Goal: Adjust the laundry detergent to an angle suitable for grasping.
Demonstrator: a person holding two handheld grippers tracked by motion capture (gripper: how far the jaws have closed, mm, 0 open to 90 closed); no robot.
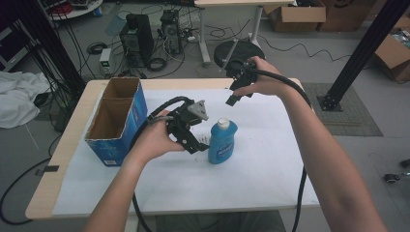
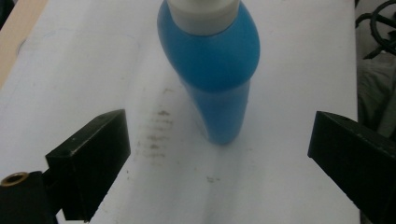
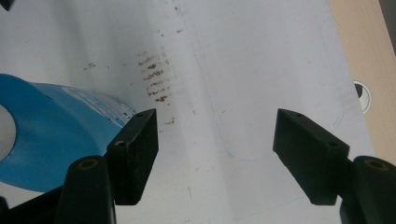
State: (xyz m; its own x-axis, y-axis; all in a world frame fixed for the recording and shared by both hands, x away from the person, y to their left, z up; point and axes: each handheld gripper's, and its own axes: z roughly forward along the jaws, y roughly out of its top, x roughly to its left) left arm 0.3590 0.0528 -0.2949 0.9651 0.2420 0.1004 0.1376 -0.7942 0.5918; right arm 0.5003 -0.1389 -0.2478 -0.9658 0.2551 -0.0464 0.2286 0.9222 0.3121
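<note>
Bottle: blue bottle [image 1: 222, 142] with a white cap stood upright on the white sheet [image 1: 251, 169], just right of centre in the high view.
Left hand-held gripper [image 1: 200, 145]: sat centre frame, just left of the bottle, near its base; jaws stood wide, nothing between the pads.
Left gripper view: bottle [image 2: 210, 70] rose at upper centre, ahead of the gap between the two jaws, apart from both.
Right hand-held gripper [image 1: 233, 99]: held in the air at upper centre, above the far part of the sheet, well apart from the bottle; jaws parted, gripping nothing.
Right gripper view: bottle [image 3: 51, 135] lay at the left edge of the frame, partly behind the left-hand jaw; bare sheet between the jaws.
Sheet marks: brown smudges [image 3: 154, 79] on the sheet near the bottle.
Box: blue open-topped cardboard box [image 1: 118, 121] stood at the left of the tabletop [image 1: 48, 188], its two compartments showing brown inside.
</note>
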